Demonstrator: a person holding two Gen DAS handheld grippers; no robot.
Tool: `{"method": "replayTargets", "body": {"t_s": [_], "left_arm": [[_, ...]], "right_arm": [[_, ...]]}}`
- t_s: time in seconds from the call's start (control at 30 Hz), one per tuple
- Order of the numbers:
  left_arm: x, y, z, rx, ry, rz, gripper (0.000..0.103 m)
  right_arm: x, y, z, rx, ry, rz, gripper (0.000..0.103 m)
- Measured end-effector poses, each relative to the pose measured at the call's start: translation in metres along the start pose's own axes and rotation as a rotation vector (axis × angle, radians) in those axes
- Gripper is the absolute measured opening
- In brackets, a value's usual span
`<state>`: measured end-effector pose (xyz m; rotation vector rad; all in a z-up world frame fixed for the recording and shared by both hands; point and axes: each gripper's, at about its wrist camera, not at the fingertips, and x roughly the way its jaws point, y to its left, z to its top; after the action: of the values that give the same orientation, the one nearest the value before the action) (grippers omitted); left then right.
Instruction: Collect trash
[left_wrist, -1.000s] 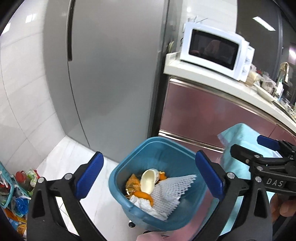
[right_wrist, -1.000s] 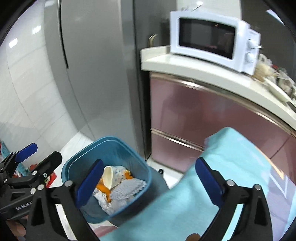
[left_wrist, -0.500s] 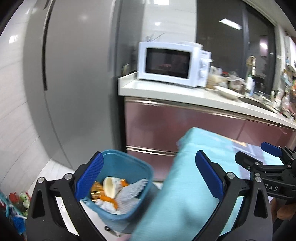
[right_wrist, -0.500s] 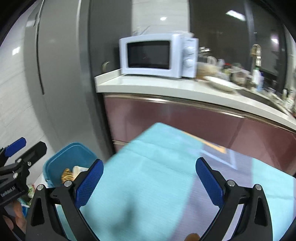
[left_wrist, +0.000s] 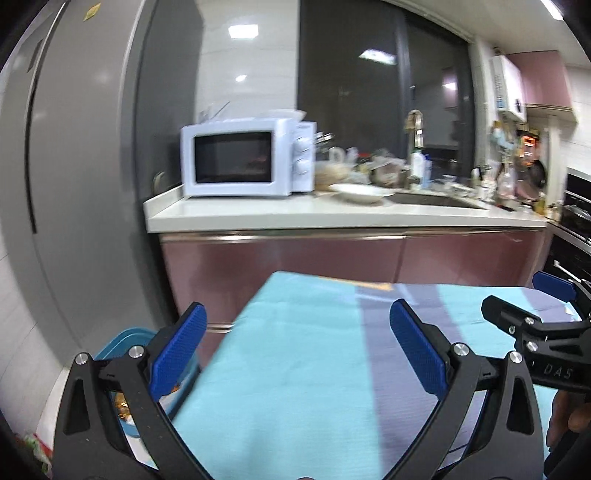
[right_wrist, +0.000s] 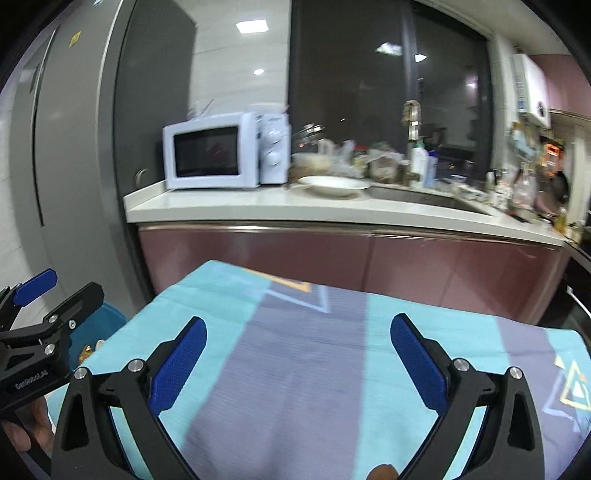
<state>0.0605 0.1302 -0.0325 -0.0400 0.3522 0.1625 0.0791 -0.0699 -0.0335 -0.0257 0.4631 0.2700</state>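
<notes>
My left gripper (left_wrist: 297, 347) is open and empty above the near left part of a table with a light blue and grey cloth (left_wrist: 295, 354). My right gripper (right_wrist: 297, 350) is open and empty over the same cloth (right_wrist: 295, 354). A blue trash bin (left_wrist: 110, 347) stands on the floor at the table's left end, mostly hidden behind my left finger; a sliver of it (right_wrist: 110, 317) shows in the right wrist view. Scraps lie inside it. No loose trash shows on the cloth.
A grey fridge (left_wrist: 74, 184) stands at the left. A white counter (left_wrist: 332, 218) over pink cabinets carries a white microwave (left_wrist: 243, 162), a white dish (left_wrist: 360, 192), a sink and clutter. An oven (left_wrist: 572, 229) is at the right.
Both grippers have swung up and to the right, away from the trash bin, and now look across the table at the counter. Both stay open and empty.
</notes>
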Motion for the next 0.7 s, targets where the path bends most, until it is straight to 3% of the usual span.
{"method": "replayTargets", "body": {"t_s": [0.33, 0.7], "left_arm": [[-0.029, -0.063, -0.010, 0.037, -0.053, -0.083, 0.098], [-0.052, -0.081, -0.027, 0.069, -0.044, -0.138, 0.098]], "right_arm": [[-0.050, -0.047, -0.031, 0.050, -0.064, -0.146, 0.096], [-0.097, -0.071, -0.062, 0.073, -0.134, -0.237, 0.096]]}}
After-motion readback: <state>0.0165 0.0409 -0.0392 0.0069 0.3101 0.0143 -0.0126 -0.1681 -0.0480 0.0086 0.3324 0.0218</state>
